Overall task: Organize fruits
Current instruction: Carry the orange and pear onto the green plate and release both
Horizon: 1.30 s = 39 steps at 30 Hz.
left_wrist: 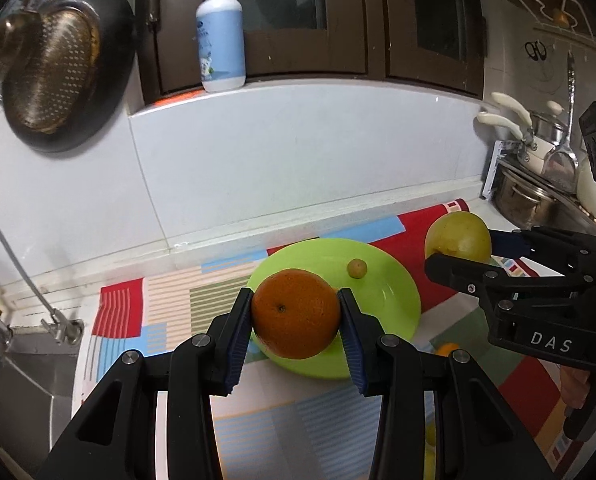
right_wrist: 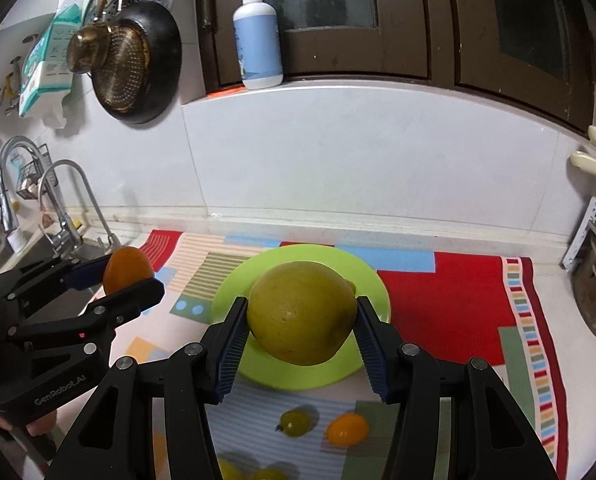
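Note:
My left gripper (left_wrist: 296, 314) is shut on an orange (left_wrist: 296, 314) and holds it above the near edge of a lime-green plate (left_wrist: 381, 292). A small green fruit (left_wrist: 356, 268) lies on the plate. My right gripper (right_wrist: 301, 314) is shut on a large yellow-green citrus fruit (right_wrist: 301, 314) and holds it over the same plate (right_wrist: 234, 292). The left gripper with its orange (right_wrist: 128, 270) shows at the left of the right wrist view. The right gripper with the big fruit (left_wrist: 457, 238) shows at the right of the left wrist view.
A small yellow-green tomato (right_wrist: 296, 422) and an orange tomato (right_wrist: 346, 429) lie on the patterned mat (right_wrist: 457, 320) in front of the plate, more yellow fruit (right_wrist: 250, 472) nearer me. Sink and taps (right_wrist: 62, 216) are left, pots (left_wrist: 537, 184) right. A soap bottle (right_wrist: 258, 44) stands on the ledge.

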Available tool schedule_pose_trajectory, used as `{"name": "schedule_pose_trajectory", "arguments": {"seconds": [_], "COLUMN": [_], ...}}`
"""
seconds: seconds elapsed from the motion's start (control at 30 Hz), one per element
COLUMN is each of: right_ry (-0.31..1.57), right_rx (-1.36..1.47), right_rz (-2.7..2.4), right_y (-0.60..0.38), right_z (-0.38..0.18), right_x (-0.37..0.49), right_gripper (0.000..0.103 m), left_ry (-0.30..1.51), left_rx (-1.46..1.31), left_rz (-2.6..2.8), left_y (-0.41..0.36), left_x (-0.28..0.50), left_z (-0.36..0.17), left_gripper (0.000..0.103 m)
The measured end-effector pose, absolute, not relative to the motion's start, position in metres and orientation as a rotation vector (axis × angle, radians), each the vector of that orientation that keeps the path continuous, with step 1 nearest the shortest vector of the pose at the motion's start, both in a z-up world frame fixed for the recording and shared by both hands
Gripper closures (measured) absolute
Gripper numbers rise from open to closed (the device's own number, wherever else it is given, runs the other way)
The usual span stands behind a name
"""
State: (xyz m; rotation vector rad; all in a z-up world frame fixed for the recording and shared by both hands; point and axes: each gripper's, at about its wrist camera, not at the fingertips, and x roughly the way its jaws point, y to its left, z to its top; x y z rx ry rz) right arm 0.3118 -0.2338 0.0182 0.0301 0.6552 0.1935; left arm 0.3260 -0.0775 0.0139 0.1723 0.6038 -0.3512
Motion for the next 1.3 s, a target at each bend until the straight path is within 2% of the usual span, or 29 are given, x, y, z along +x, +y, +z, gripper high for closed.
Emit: {"name": "schedule_pose_trajectory", "arguments": {"seconds": [0.6,0.97,1.0,1.07,1.17,1.3], "right_ry": [0.784,0.851,0.853,0.854,0.817,0.770], "right_rx": [0.056,0.054,0.054,0.061,0.076,0.075], "right_rz": [0.196,0.188,0.185,0.173,0.158,0.123], "right_y": [-0.246,-0.246,-0.246,-0.247,-0.250,-0.254], "right_z": [-0.048,-0.075,-0.076,-0.077,-0.069,-0.056], "right_x": [0.394,0.414,0.415,0.416,0.413,0.400], "right_gripper": [0.050,0.050,0.050,0.049,0.039,0.039], "left_ry": [0.755,0.830,0.828,0.811,0.790,0.762], "left_rx": [0.191,0.195,0.199,0.203,0.204,0.192], "left_rz": [-0.364,-0.389,-0.389,-0.381,-0.372,-0.361], "left_y": [-0.094,-0.097,-0.098,-0.098,-0.096,-0.093], "left_x": [0.407,0.425,0.425,0.425,0.420,0.409], "left_z": [-0.051,-0.078,-0.078,-0.074,-0.066,-0.053], "left_gripper": [0.062,0.061,0.059,0.048,0.046,0.041]}}
